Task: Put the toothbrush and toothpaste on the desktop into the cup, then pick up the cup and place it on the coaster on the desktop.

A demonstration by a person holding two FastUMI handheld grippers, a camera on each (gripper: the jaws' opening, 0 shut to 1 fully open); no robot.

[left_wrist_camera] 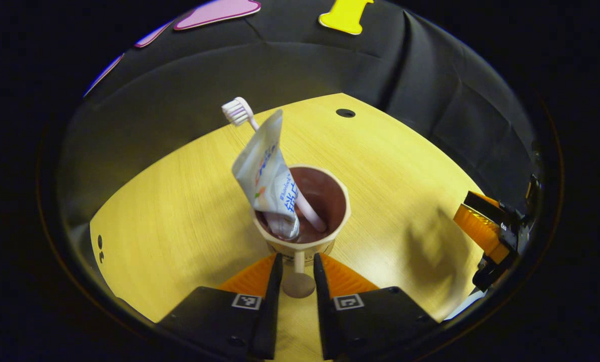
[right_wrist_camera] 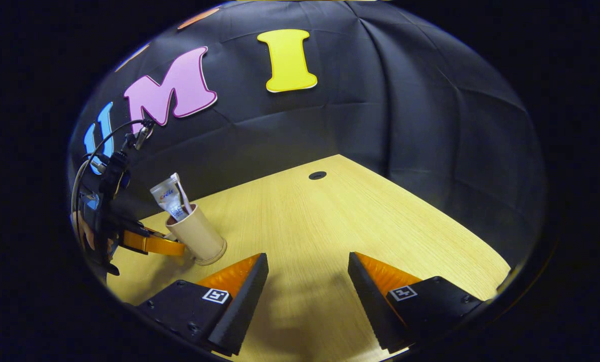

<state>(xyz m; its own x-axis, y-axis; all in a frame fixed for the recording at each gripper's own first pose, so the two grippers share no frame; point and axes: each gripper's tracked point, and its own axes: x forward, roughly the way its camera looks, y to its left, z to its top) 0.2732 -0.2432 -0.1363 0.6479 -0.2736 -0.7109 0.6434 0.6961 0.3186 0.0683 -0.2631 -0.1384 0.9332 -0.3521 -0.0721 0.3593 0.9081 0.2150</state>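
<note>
A beige cup with a brown inside stands upright on the wooden desktop. A white toothpaste tube and a pale pink toothbrush lean in it, bristles up. My left gripper is shut on the cup's small knobbed handle. From the right gripper view, the cup stands at the left with the left gripper at its side. A slightly wider ring shows under its base; I cannot tell whether that is the coaster. My right gripper hangs open over bare desktop, holding nothing.
The right gripper also shows at the far right of the left gripper view, well apart from the cup. A round cable hole sits near the desk's far corner. Black cloth walls close the desk's far sides.
</note>
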